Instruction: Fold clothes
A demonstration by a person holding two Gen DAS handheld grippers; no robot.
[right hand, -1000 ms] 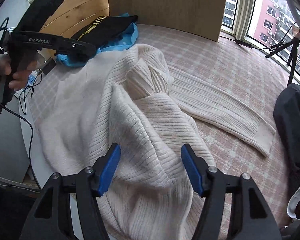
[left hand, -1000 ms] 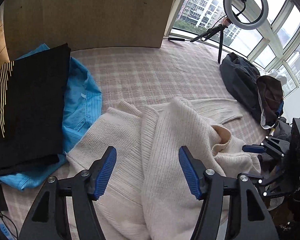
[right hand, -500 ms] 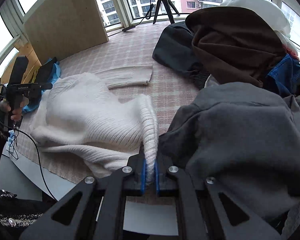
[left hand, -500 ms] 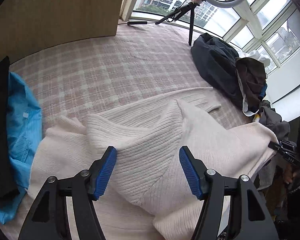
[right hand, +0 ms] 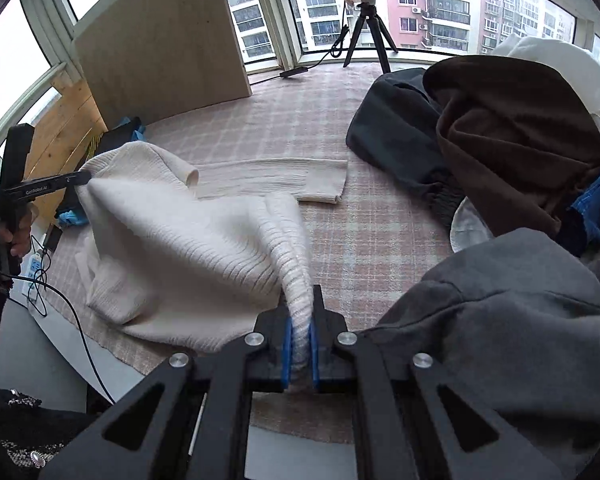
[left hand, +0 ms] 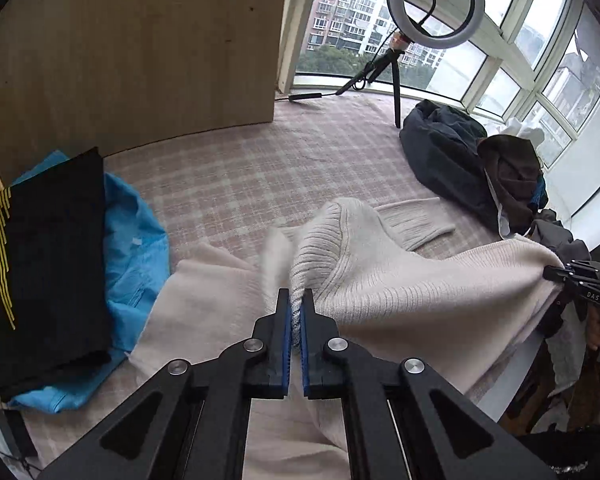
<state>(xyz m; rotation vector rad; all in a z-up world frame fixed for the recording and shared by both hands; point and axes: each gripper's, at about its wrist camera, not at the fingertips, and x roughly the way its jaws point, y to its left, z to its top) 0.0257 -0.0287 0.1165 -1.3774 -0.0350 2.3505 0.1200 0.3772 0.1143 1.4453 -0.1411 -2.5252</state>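
- Left gripper (left hand: 295,316): black angular frame, blue ribbed pads, 4 silver screws.
- Right gripper (right hand: 299,338): same build.
- Hand (right hand: 10,232): bare skin, dark speckled sleeve.

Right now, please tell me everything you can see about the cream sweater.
The cream sweater is a ribbed knit, soft and thick in look. The left gripper and the right gripper each pinch a bunched edge, so the body hangs stretched between them, partly lifted. Its lower part lies on the pink checked cloth. One sleeve lies flat, stretched toward the dark clothes pile without touching it.
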